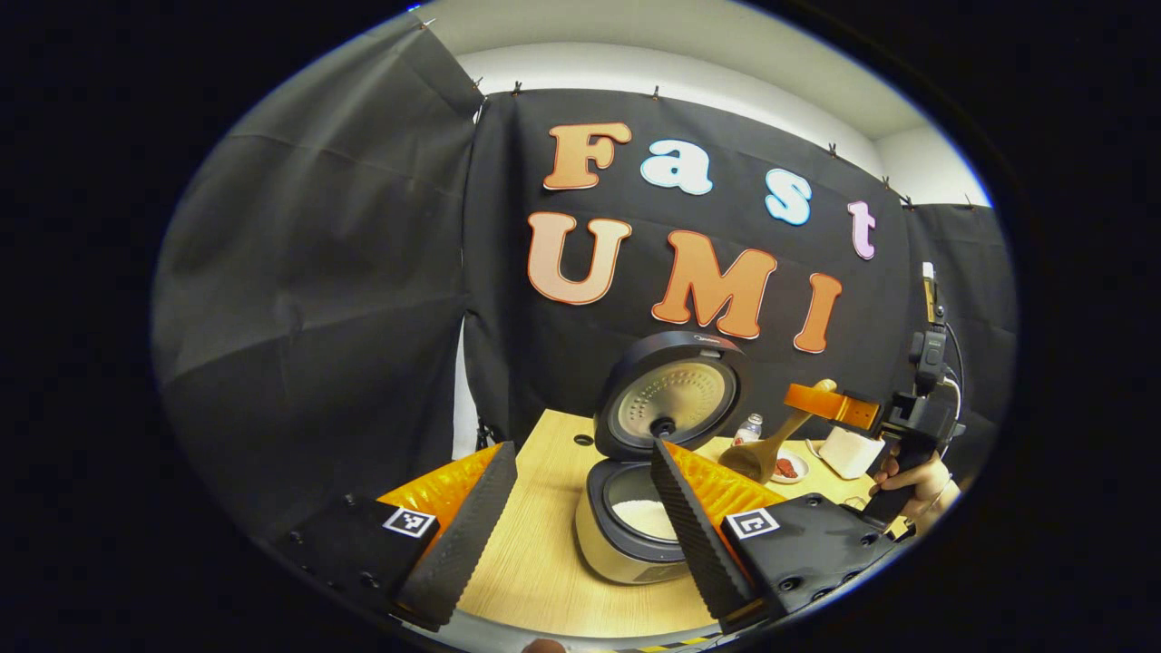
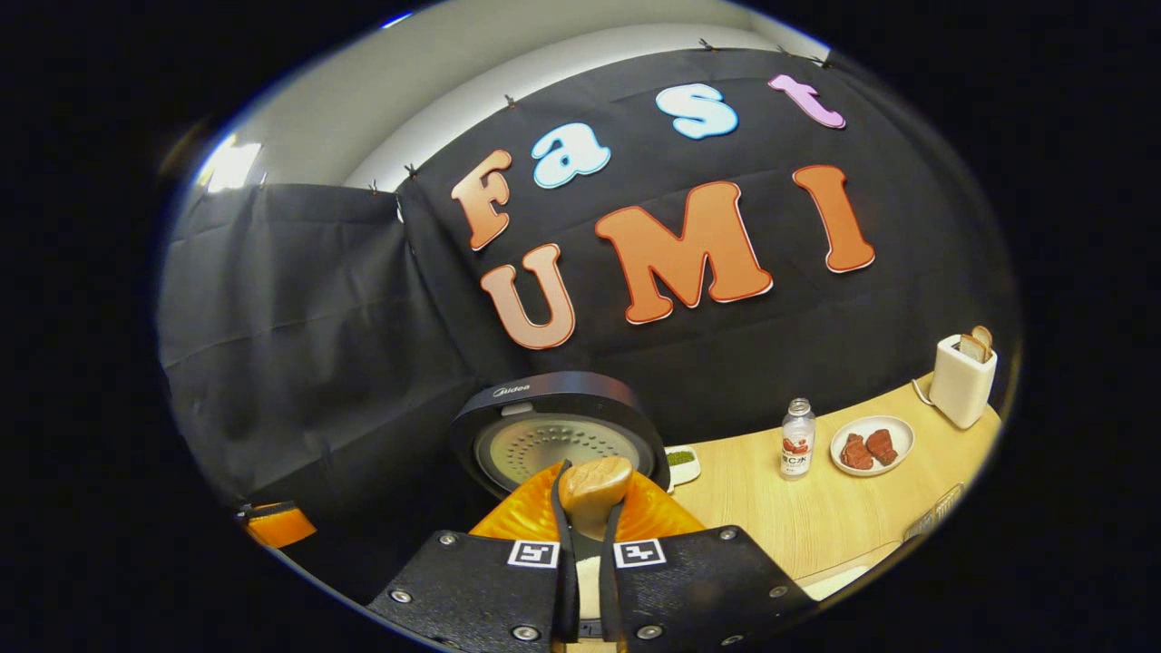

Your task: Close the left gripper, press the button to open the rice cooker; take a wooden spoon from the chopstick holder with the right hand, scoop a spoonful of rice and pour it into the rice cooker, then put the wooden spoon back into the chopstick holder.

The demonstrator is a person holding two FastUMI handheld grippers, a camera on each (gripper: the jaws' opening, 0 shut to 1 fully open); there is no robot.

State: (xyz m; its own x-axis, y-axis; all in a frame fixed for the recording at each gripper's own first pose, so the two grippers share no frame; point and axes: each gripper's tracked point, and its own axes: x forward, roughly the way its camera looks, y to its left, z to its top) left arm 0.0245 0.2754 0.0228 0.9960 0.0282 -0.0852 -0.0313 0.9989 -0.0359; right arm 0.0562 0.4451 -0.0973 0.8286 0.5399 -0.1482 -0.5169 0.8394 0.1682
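Right gripper [image 2: 588, 544], fingers clamped on the stiff, light wooden spoon's [image 1: 766, 449] handle, tips it beside the open black-lidded rice cooker [image 1: 635, 517] near the light wooden table's [image 1: 535, 562] left edge; left gripper [image 1: 580, 508] fingers stand apart.

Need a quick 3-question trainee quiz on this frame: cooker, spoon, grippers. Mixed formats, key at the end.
1. True or false: the rice cooker's lid is closed.
2. What does the right hand-held gripper hold? A) a bottle B) a wooden spoon C) a plate
3. Fill in: the left hand-held gripper has its fingers ____.

Key:
1. False. The lid stands open, and white rice shows in the pot.
2. B. Both fingers press on the spoon's handle; in the left gripper view its bowl hangs to the right of the cooker.
3. Open, with the cooker seen between them.
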